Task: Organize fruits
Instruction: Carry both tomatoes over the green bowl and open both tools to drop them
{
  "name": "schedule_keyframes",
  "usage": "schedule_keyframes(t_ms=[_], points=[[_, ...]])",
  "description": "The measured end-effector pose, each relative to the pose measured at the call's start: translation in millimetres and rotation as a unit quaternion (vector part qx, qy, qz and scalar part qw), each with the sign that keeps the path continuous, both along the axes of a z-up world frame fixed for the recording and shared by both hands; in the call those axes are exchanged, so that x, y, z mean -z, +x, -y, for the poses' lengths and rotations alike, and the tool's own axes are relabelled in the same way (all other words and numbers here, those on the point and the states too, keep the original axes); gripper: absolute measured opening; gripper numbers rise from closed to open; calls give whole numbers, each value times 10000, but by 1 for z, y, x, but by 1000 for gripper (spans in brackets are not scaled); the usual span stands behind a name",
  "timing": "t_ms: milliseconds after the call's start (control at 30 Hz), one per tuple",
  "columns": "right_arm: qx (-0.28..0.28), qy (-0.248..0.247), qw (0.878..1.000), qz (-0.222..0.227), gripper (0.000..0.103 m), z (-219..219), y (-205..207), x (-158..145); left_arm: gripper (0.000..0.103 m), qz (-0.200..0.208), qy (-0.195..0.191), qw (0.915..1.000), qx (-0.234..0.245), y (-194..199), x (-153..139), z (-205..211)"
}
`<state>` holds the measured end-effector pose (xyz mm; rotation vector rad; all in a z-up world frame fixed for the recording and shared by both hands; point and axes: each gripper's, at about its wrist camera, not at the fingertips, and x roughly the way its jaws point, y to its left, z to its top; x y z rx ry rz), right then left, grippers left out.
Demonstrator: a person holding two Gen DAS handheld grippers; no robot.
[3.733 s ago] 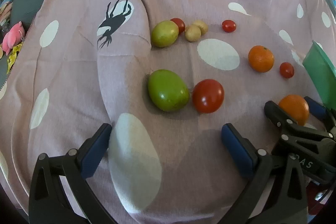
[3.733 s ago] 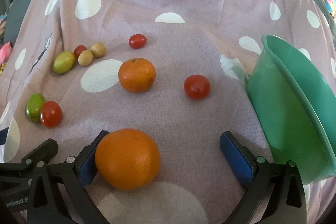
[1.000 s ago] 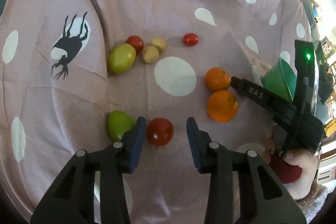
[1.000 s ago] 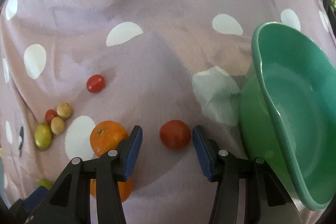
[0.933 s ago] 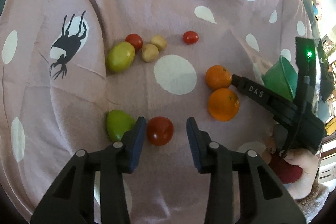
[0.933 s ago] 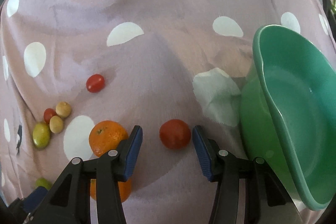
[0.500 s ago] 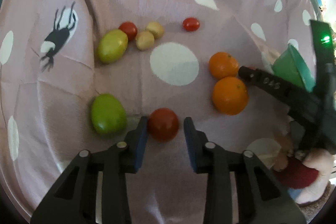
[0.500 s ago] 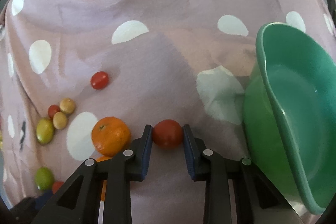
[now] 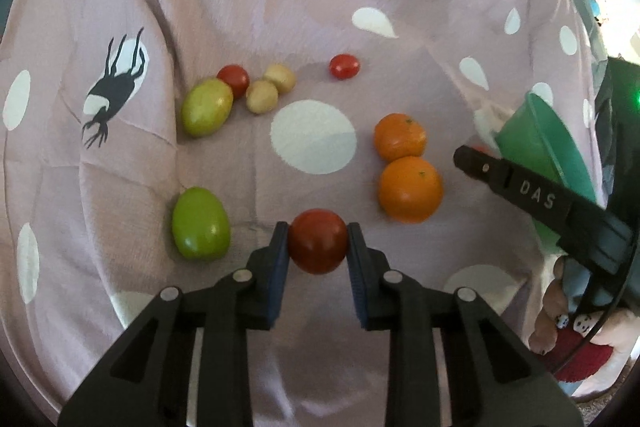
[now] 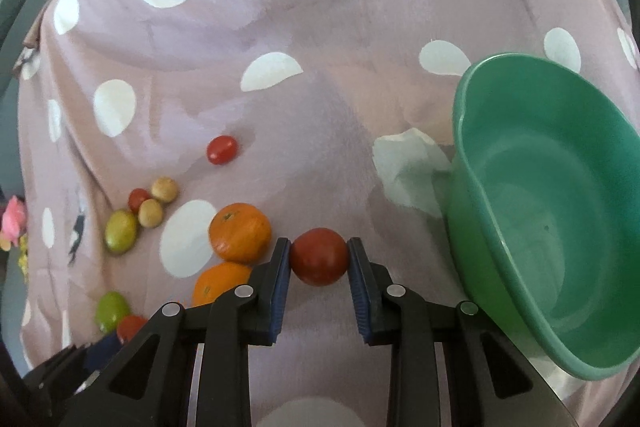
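The left hand-held gripper [image 9: 318, 245] is clamped on a red tomato [image 9: 318, 241] just right of a green fruit [image 9: 200, 223] on the spotted cloth [image 9: 300, 7]. The right hand-held gripper [image 10: 319, 259] grips a second tomato [image 10: 319, 255], between an orange [image 10: 240, 231] and the green bowl [image 10: 560, 227].

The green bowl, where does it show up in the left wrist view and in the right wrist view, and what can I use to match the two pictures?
Left wrist view: the green bowl sits at the right edge, partly hidden behind the right hand-held gripper's black body.
Right wrist view: the bowl fills the right side, tilted, empty inside.
Shared landmark: the two oranges, touching each other, left of the bowl in both.
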<state>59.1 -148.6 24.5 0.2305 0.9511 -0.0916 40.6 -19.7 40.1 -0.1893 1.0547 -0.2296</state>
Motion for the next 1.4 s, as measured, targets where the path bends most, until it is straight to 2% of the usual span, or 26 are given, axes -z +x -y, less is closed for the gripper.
schedule_keyframes(t_ms=[133, 333, 533, 700, 833, 1067, 1400], points=[[-165, 170, 9997, 16, 30, 3, -5, -11, 27, 149, 66, 9998, 61, -7, -17, 4], [-367, 492, 9979, 226, 30, 15, -17, -33, 27, 444, 232, 9986, 155, 3, -41, 29], [-114, 614, 9969, 486, 30, 43, -31, -52, 27, 726, 286, 9960, 434, 8, -63, 67], [282, 743, 9945, 680, 30, 75, -41, -63, 27, 783, 230, 9936, 777, 18, -73, 110], [585, 750, 9929, 716, 31, 98, -47, -64, 27, 785, 224, 9918, 988, 21, -74, 138], [1104, 668, 9904, 489, 31, 134, -54, -55, 27, 760, 214, 9880, 1327, 29, -75, 181], [1479, 734, 9857, 327, 31, 164, -62, -46, 28, 536, 248, 9846, 1644, 31, -59, 220]])
